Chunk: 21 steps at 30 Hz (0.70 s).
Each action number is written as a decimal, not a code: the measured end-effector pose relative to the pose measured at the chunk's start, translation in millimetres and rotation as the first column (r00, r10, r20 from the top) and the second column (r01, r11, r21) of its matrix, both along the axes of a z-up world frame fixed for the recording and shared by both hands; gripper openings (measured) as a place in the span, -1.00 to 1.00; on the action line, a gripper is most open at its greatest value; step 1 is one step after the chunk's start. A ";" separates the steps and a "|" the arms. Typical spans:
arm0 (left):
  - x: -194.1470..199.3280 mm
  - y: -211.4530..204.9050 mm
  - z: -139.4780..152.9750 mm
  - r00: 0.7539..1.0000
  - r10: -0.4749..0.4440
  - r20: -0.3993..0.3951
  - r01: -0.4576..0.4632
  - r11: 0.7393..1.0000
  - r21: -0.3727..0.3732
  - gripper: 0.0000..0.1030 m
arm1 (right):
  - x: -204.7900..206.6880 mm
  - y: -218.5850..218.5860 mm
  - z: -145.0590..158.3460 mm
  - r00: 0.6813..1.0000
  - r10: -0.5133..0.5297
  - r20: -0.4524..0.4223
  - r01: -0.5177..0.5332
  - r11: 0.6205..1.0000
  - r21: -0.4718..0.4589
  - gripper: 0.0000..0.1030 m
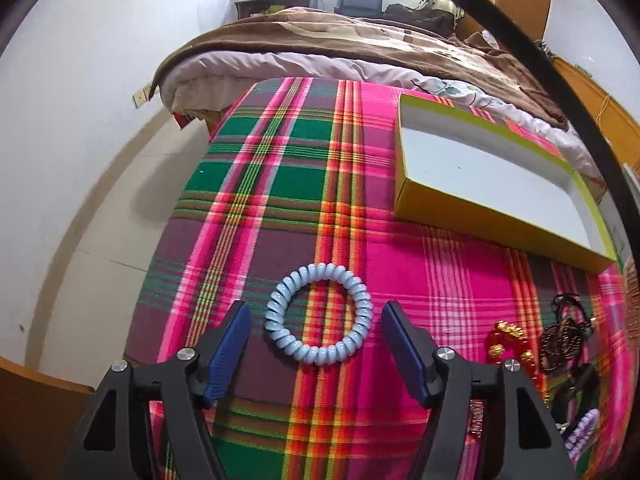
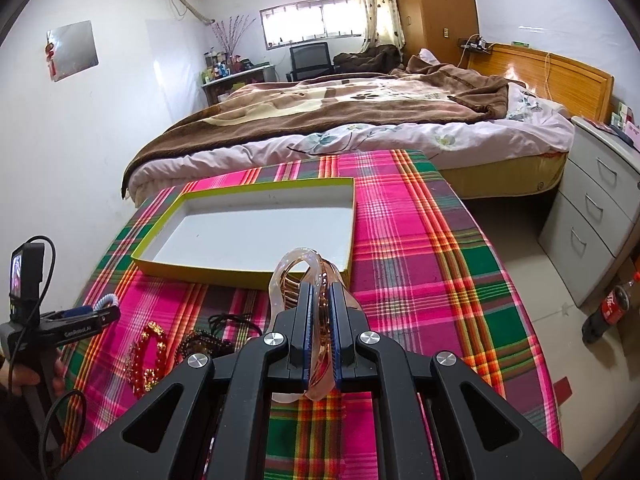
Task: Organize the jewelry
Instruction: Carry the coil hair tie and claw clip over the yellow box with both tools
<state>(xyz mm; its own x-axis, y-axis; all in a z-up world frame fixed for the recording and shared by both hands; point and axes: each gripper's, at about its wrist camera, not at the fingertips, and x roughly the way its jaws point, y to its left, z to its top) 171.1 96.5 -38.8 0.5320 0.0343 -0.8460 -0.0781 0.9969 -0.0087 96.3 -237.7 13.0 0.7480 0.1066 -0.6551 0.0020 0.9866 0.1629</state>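
A light blue spiral hair tie (image 1: 319,314) lies flat on the plaid tablecloth (image 1: 280,184). My left gripper (image 1: 316,316) is open, its blue pads either side of the tie, just above it. My right gripper (image 2: 320,296) is shut on a translucent pinkish-brown hair claw (image 2: 300,276) and holds it above the cloth, in front of the shallow yellow-green box (image 2: 256,276), which has a white bottom. The box also shows in the left wrist view (image 1: 496,228). A red and gold bead bracelet (image 2: 148,352) and a dark bead bracelet (image 2: 200,346) lie left of my right gripper.
A black cord (image 2: 228,320) and a lilac spiral tie (image 1: 584,436) lie among the pile. The left gripper shows at the left edge (image 2: 80,320). A bed (image 2: 340,120) stands behind the table, a drawer unit (image 2: 592,216) and a cola bottle (image 2: 612,308) to the right.
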 end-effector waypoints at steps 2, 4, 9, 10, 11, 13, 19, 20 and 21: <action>-3.0 -0.4 0.8 1.000 0.002 0.012 -0.002 1.000 0.007 0.00 | 0.6 1.4 -1.0 1.000 0.003 -0.002 -0.003 1.000 0.000 -0.85; -3.6 2.6 2.5 1.000 0.008 0.013 -0.008 1.000 0.001 -0.15 | 1.1 2.6 -1.7 1.000 0.005 -0.004 -0.005 1.000 0.000 -0.85; -6.1 6.3 5.5 1.000 0.004 0.025 -0.003 1.000 -0.025 -0.52 | 1.7 4.2 -2.2 1.000 0.006 -0.005 -0.006 1.000 -0.001 -0.85; -7.3 6.5 6.1 1.000 0.005 0.030 -0.004 1.000 -0.030 -0.55 | 1.9 4.4 -2.4 1.000 0.005 -0.006 -0.005 1.000 -0.001 -0.85; -8.4 6.8 7.3 0.999 0.006 0.037 -0.005 0.999 -0.037 -0.63 | 1.7 4.4 -2.6 1.000 0.004 -0.006 -0.004 1.000 -0.001 -0.85; -10.2 7.3 10.3 0.999 0.008 0.049 -0.006 0.999 -0.045 -0.65 | 2.2 4.7 -3.3 1.000 0.004 -0.008 -0.004 1.000 -0.001 -0.85; -15.1 10.5 22.7 0.996 0.007 0.090 -0.001 0.998 -0.065 -0.84 | 2.5 5.1 -3.0 1.000 0.004 -0.002 -0.004 1.000 0.002 -0.85; -15.0 10.6 23.4 0.996 0.005 0.091 0.001 0.998 -0.068 -0.84 | 2.5 5.1 -3.1 1.000 0.005 -0.002 -0.005 1.000 0.002 -0.85; -15.3 10.7 24.2 0.996 0.005 0.093 0.002 0.998 -0.067 -0.84 | 2.5 5.1 -3.3 1.000 0.005 -0.002 -0.005 1.000 0.002 -0.85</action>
<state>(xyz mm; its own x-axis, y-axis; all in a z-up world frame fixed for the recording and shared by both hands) 155.8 107.2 -14.7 0.6085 -0.0201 -0.7933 -0.0753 0.9937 -0.0829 98.9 -232.6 9.7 0.7461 0.1118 -0.6564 -0.0030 0.9864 0.1645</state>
